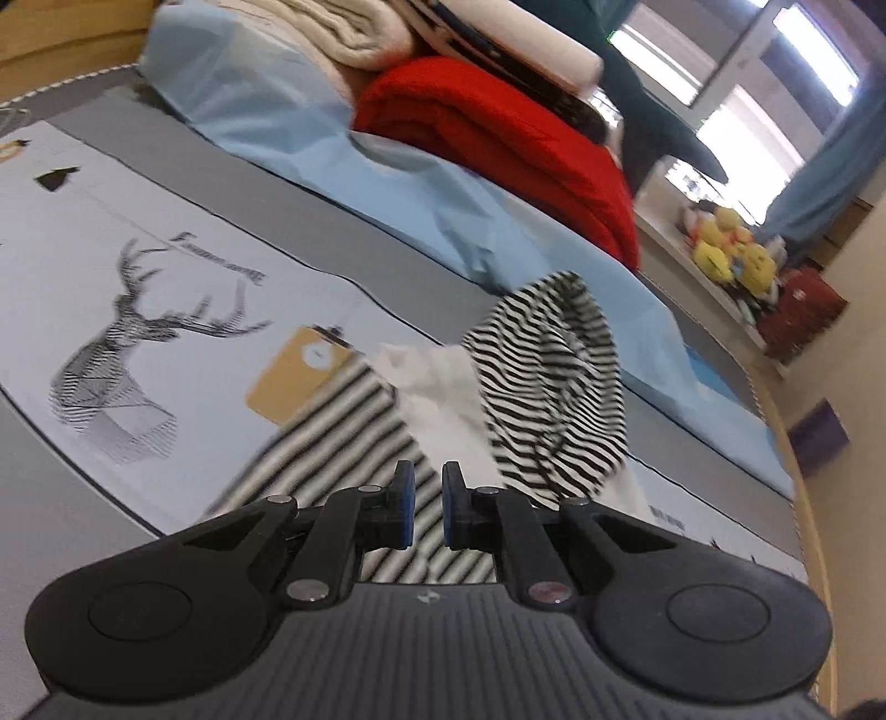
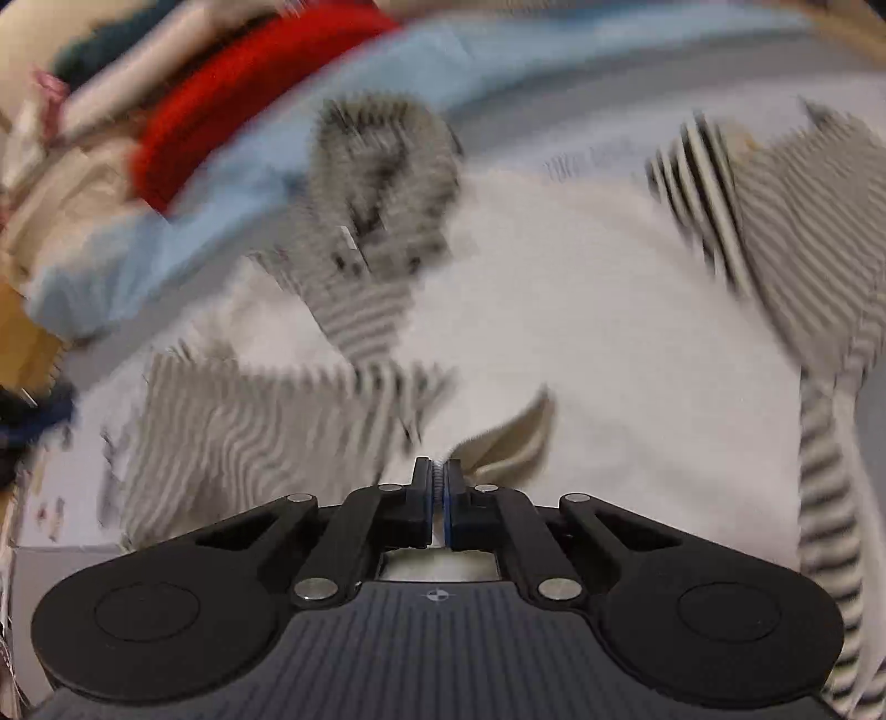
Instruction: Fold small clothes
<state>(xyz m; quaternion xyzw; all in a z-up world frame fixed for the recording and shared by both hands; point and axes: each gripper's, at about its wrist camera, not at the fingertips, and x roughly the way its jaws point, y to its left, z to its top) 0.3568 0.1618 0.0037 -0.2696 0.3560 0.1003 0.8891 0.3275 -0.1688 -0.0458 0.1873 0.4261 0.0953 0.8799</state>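
Note:
A small garment with a white body [image 2: 581,310] and black-and-white striped sleeves lies spread on the bed. In the blurred right wrist view my right gripper [image 2: 439,471] is shut at the garment's near edge. A thin strip of cloth shows between its pads, and a fold of white fabric [image 2: 515,437] rises just right of them. In the left wrist view a striped part [image 1: 559,387] stands bunched up beside the white body [image 1: 437,399], and a striped sleeve [image 1: 343,443] lies flat. Above that sleeve my left gripper [image 1: 427,487] hovers with its jaws nearly closed, holding nothing.
The bed cover [image 1: 144,310] is grey and white with a deer print. Behind the garment lie a light blue sheet [image 1: 421,183], a folded red blanket [image 1: 515,138] and cream bedding [image 1: 354,33]. Yellow toys [image 1: 731,249] sit on a shelf at the right.

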